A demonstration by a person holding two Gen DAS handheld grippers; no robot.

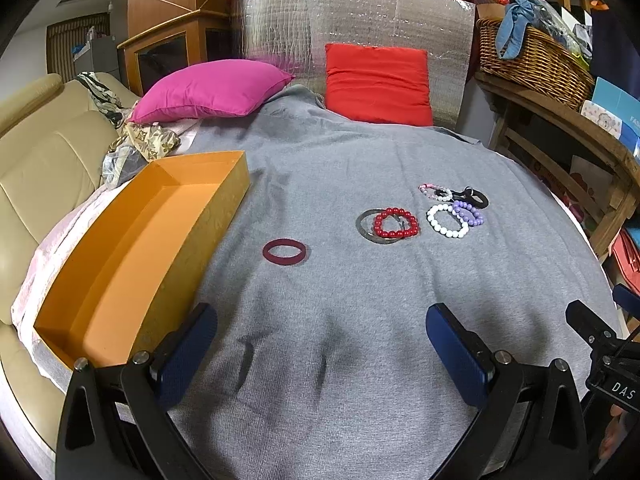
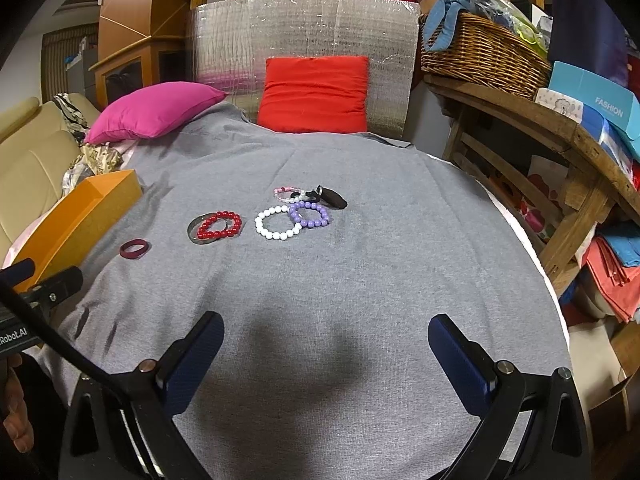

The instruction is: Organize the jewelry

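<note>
An open orange box point(image 1: 132, 256) sits at the left on the grey cloth point(image 1: 340, 300); it also shows in the right wrist view point(image 2: 80, 216). A dark red bangle point(image 1: 284, 251) lies alone right of the box. Further right lie a red bead bracelet point(image 1: 396, 223) on a grey bangle point(image 1: 366, 228), a white bead bracelet point(image 1: 445, 221), a purple bead bracelet point(image 1: 468, 211), a pink-white bracelet point(image 1: 434, 191) and a black band point(image 1: 474, 197). My left gripper point(image 1: 320, 356) is open and empty, near the cloth's front. My right gripper point(image 2: 326, 364) is open and empty, well short of the bracelets point(image 2: 276, 222).
A pink cushion point(image 1: 212, 90) and a red cushion point(image 1: 378, 84) lie at the back before a silver foil panel point(image 1: 352, 20). A beige sofa point(image 1: 44, 152) is at the left. A wooden shelf point(image 2: 532, 128) with a wicker basket point(image 2: 480, 52) and boxes stands at the right.
</note>
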